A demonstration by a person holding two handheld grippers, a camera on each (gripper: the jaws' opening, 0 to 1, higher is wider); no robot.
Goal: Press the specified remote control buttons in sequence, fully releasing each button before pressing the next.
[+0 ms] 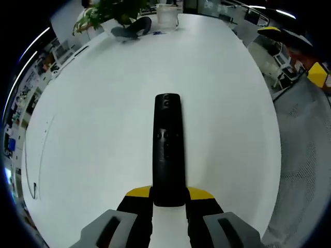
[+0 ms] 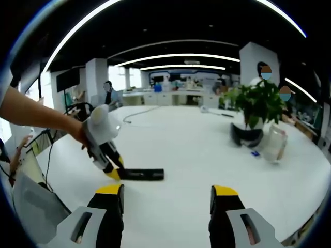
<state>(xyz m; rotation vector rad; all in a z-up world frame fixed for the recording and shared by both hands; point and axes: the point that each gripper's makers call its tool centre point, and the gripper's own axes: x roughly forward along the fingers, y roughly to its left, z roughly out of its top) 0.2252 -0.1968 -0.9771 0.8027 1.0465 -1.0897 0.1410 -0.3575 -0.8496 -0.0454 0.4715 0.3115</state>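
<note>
In your left gripper view, the left gripper (image 1: 169,199) is clamped on the near end of the remote (image 1: 168,147): its yellow-tipped jaws press against both sides of the black body. The remote lies flat on the white table (image 1: 93,129) and points straight away from you, its buttons facing up. At the far end of the table you can see a plant (image 1: 111,10) in a dark pot, with a clear jug (image 1: 166,15) just beside it. A grey mesh chair (image 1: 305,144) sits off the table's right edge.

In your right gripper view, the right gripper (image 2: 168,199) hovers above the table (image 2: 207,150) with its jaws wide apart and nothing between them. The left gripper (image 2: 113,173) comes in from the left, held in your hand (image 2: 80,134), its yellow tips closed on one end of the remote (image 2: 140,174). The remote lies on the table ahead of the right gripper and a little to its left, well apart from its jaws. The plant (image 2: 256,103) stands farther back on the right, the clear jug (image 2: 273,144) just beside it. A cable (image 2: 135,113) trails across the far part of the table.
</note>
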